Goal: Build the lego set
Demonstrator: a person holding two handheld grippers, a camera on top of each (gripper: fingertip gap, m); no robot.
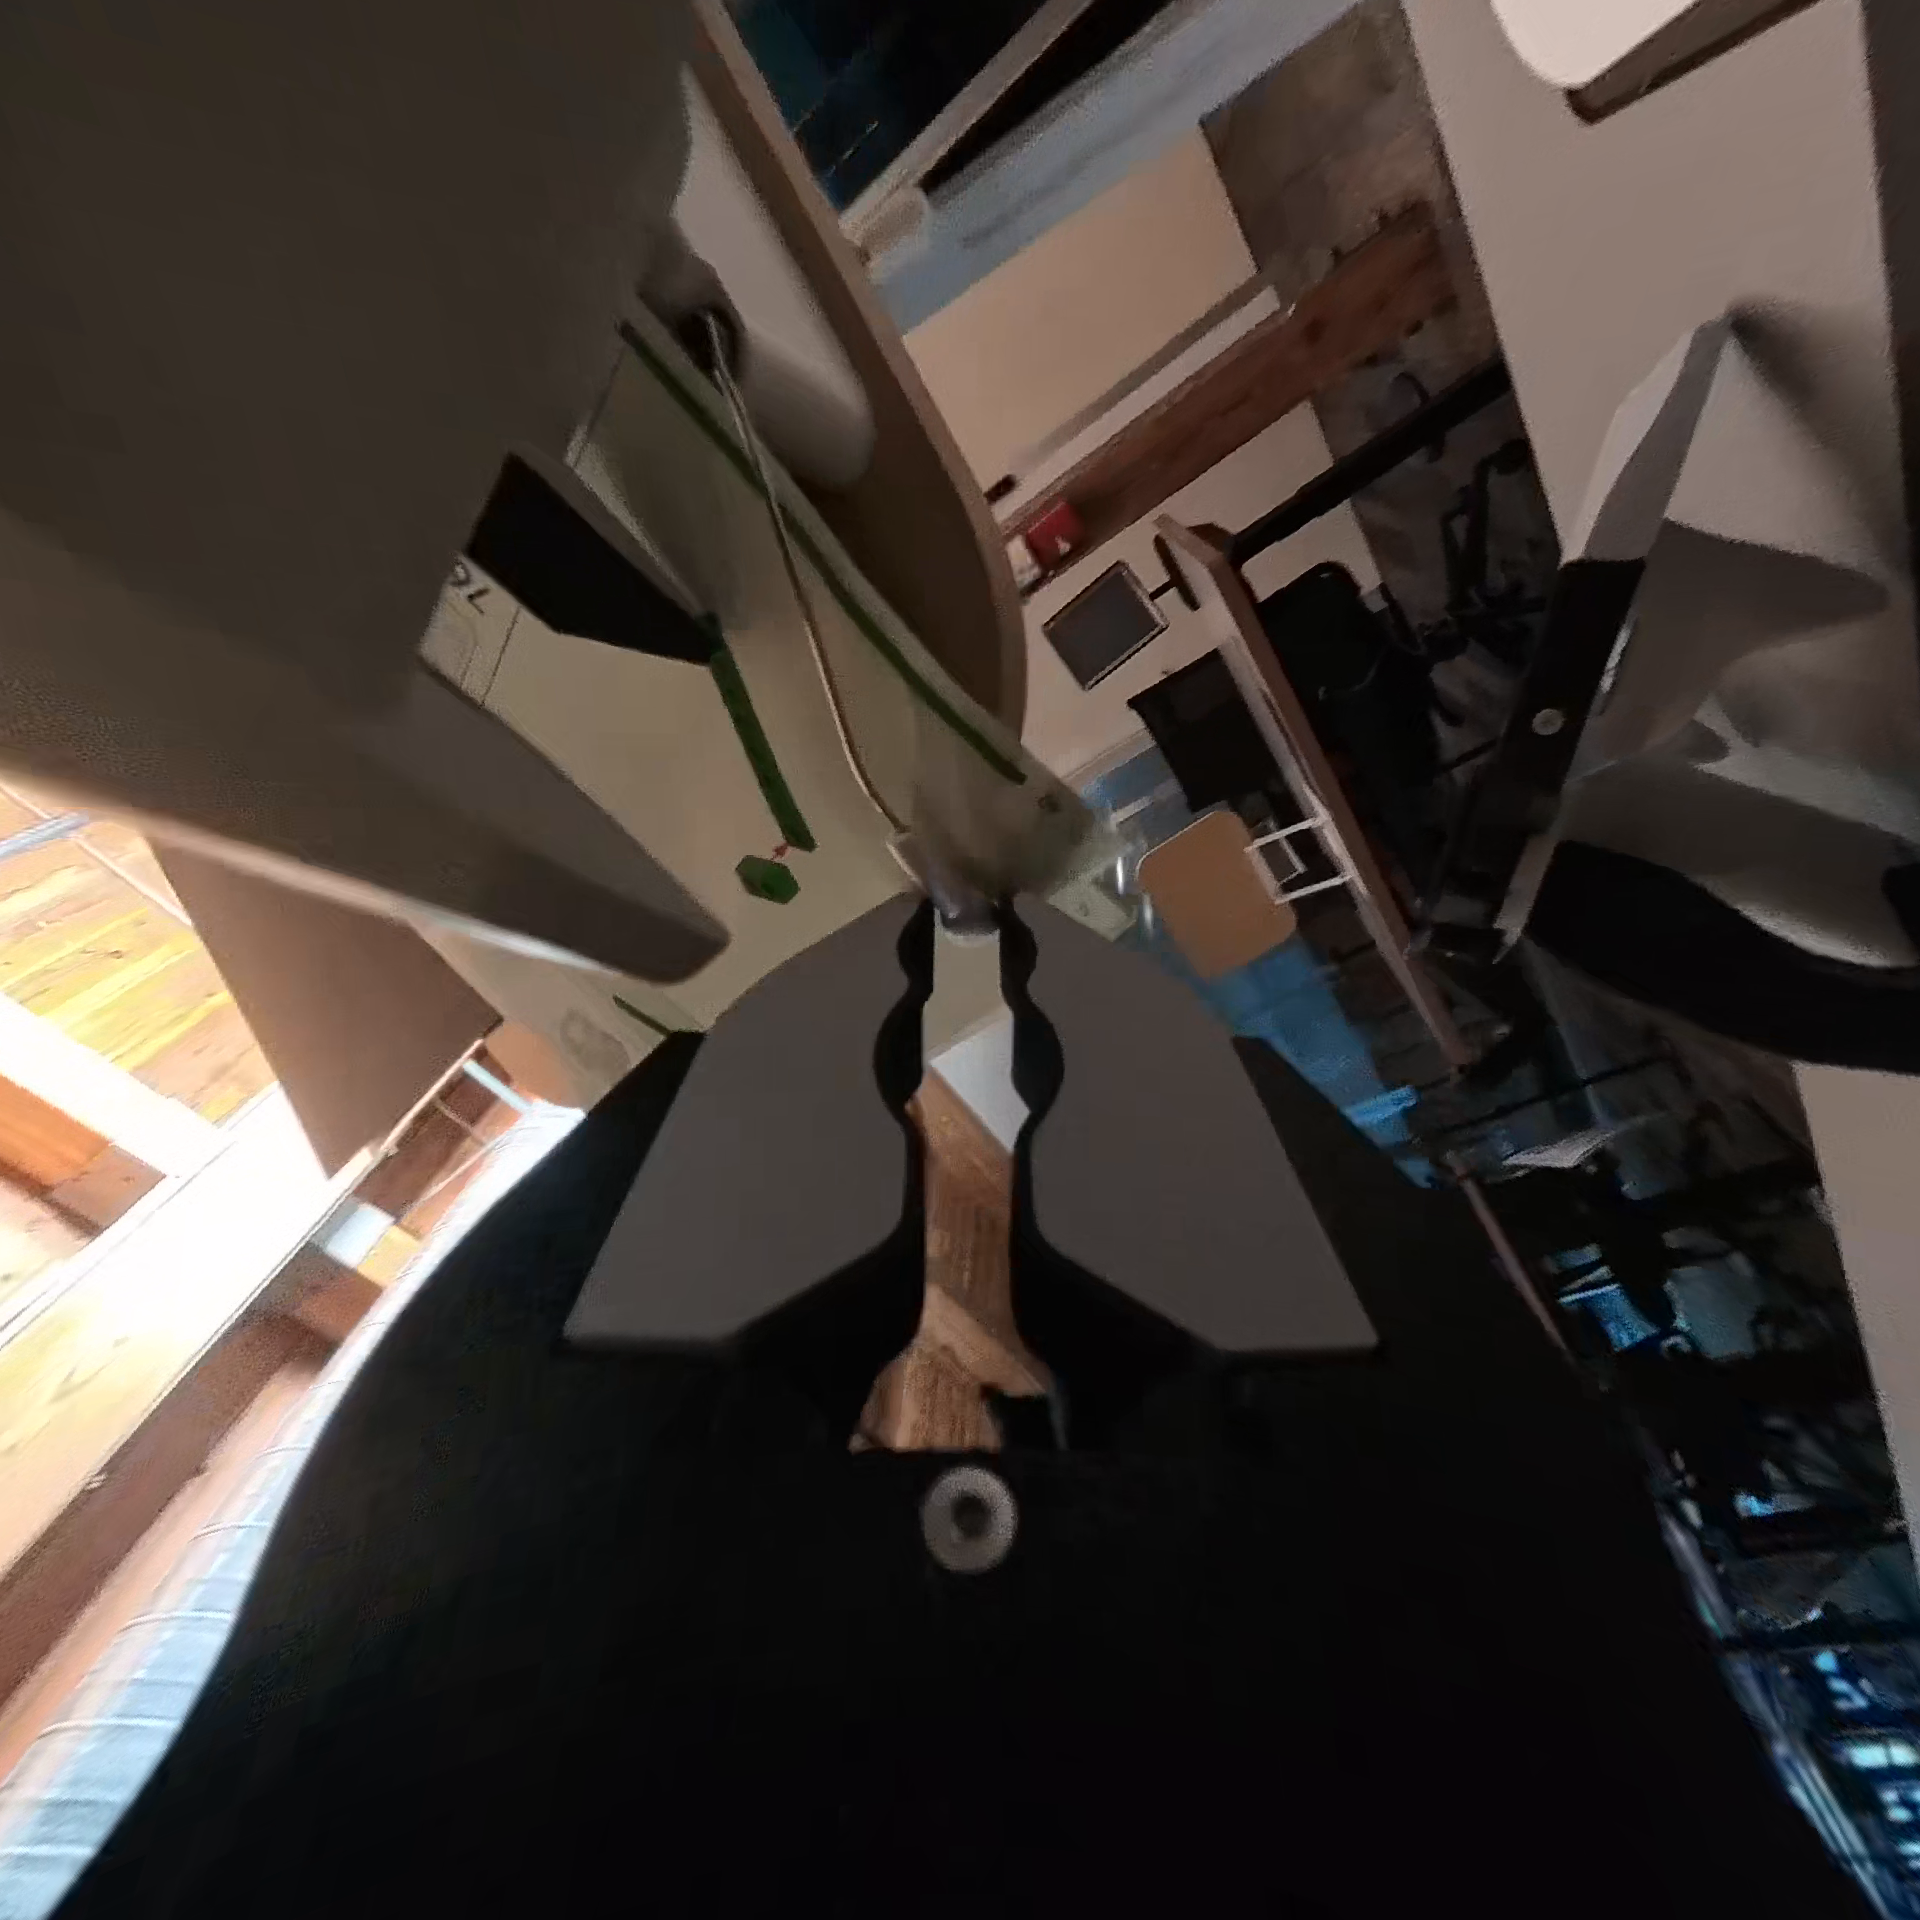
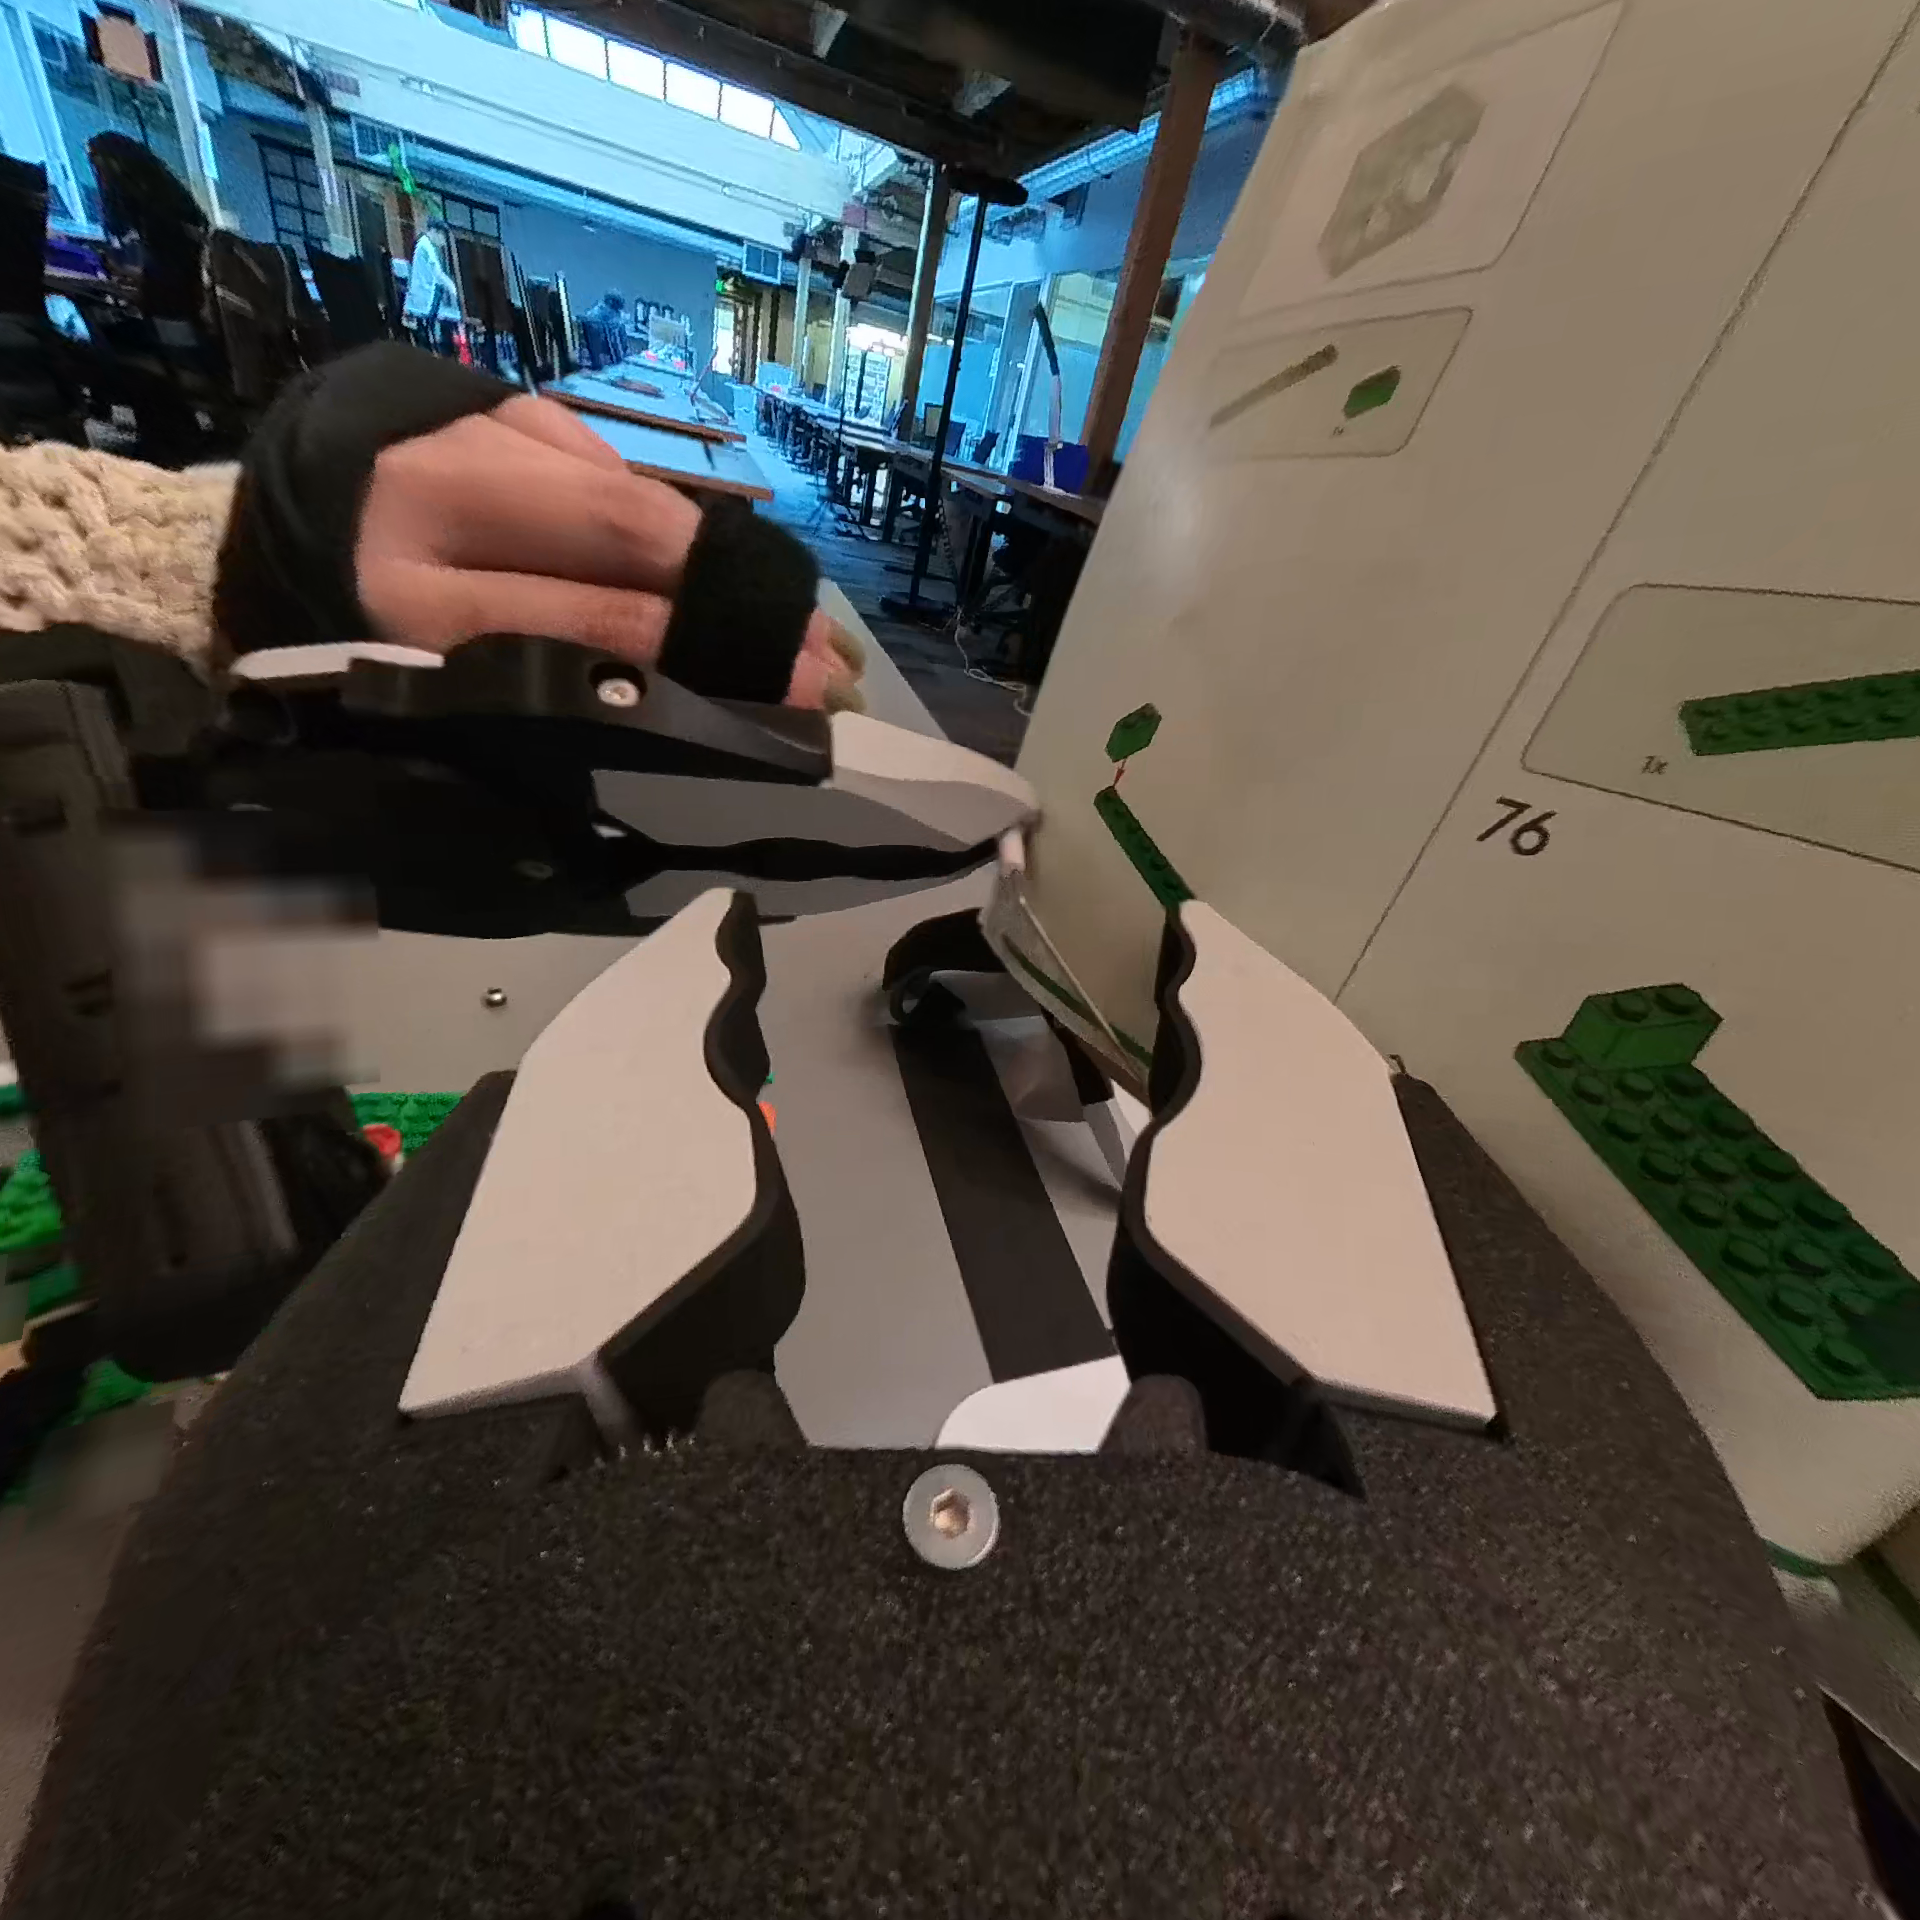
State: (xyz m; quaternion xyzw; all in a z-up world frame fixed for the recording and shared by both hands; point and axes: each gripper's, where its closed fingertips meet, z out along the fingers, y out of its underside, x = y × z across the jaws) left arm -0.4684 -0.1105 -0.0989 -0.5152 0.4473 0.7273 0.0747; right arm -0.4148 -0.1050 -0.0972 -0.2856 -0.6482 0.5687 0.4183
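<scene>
Left gripper reaches in sideways, hand on top, pinching the instruction booklet page edge at far right. Right gripper spread wide, low over the counter. Green lego plates sit left.

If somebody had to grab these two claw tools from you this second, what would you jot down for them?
Left gripper: jaws shut on the edge of an instruction booklet page, holding it up mid-turn.
Right gripper: jaws open, empty, its right finger beside the raised page's lower edge.
The booklet stands tilted on the right, showing drawings of green plates. Real green lego pieces lie low on the left, on the table, mostly hidden.
Done so far: cannot tell; no assembled model is in view.
Left: probably finish turning the page, lay it flat, then return to the bricks.
</scene>
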